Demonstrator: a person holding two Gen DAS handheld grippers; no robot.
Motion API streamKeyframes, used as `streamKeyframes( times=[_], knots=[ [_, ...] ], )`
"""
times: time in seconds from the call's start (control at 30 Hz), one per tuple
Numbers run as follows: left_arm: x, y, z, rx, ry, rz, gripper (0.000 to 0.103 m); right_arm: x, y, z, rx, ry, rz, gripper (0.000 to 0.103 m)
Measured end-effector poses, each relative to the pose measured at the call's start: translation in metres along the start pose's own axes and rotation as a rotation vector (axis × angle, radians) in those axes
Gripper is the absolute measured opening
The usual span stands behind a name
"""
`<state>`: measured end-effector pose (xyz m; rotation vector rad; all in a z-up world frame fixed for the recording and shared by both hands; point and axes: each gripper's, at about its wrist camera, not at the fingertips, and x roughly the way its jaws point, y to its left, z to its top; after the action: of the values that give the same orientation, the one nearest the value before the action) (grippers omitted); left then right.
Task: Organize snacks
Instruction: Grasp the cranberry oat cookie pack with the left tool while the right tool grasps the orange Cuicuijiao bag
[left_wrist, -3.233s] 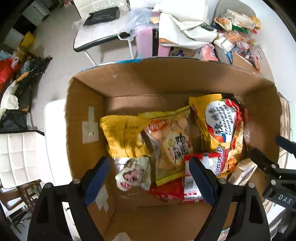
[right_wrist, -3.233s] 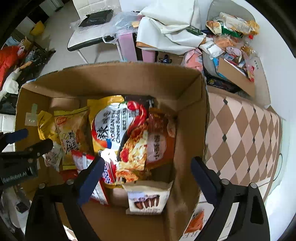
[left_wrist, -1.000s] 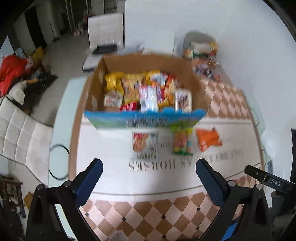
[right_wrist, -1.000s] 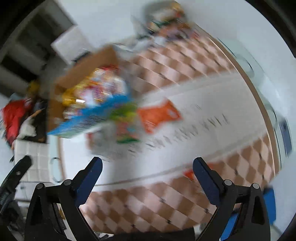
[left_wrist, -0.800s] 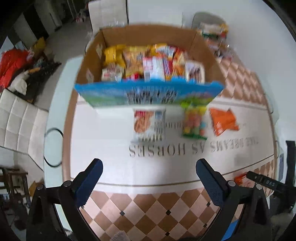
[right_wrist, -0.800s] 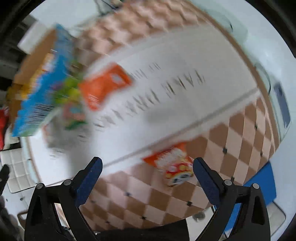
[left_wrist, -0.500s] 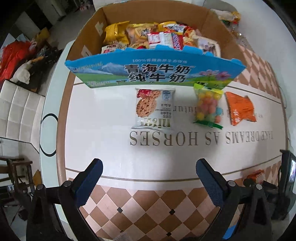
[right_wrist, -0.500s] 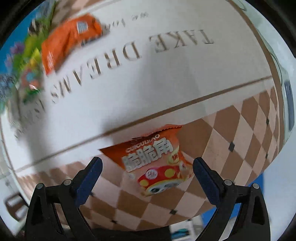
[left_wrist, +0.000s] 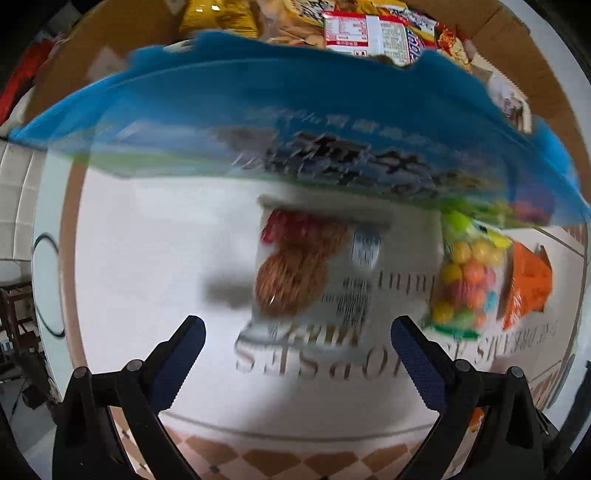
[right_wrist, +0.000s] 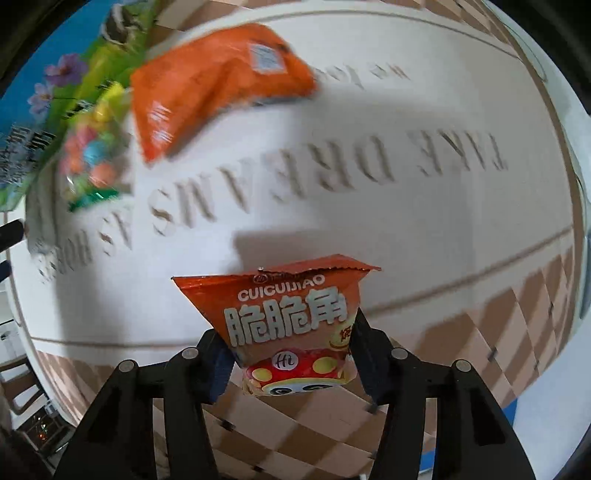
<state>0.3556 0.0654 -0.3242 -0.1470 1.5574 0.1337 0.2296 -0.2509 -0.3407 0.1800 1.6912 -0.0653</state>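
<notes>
Lettered white worktop (right_wrist: 369, 229) beneath, the right claw (right_wrist: 291, 363) pinches a light, crushable orange foil snack bag (right_wrist: 291, 325) by its lower sides; the left claw (left_wrist: 295, 354) gapes empty.

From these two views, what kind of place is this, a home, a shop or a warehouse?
Most likely a home, probably a dining area. The table wears a decorative cloth printed with a motto and a checked border, a milk carton box serves as a makeshift snack bin, and a white padded chair stands beside the table.
</notes>
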Motion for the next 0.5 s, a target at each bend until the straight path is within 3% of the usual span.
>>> streamKeyframes(
  times=[0.1, 0.13, 0.17, 0.33, 0.5],
  knots=[
    [0.009, -0.007, 0.009, 0.029, 0.005, 0.02, 0.098, 0.001, 0.007, 0.007, -0.011, 0.014, 0.015, 0.06],
    [0.012, -0.009, 0.011, 0.04, 0.005, 0.024, 0.089, 0.003, 0.007, 0.009, -0.009, 0.027, 0.022, 0.063],
    [0.015, -0.011, 0.013, 0.052, 0.008, 0.026, 0.069, 0.005, 0.005, 0.011, -0.001, 0.042, 0.038, 0.066],
    [0.016, -0.013, 0.006, 0.084, -0.01, 0.043, 0.07, 0.008, -0.015, 0.019, 0.017, 0.069, 0.087, 0.074],
    [0.02, -0.007, -0.04, 0.097, 0.03, 0.051, 0.069, 0.008, -0.034, 0.015, 0.01, 0.081, 0.1, 0.075]
  ],
)
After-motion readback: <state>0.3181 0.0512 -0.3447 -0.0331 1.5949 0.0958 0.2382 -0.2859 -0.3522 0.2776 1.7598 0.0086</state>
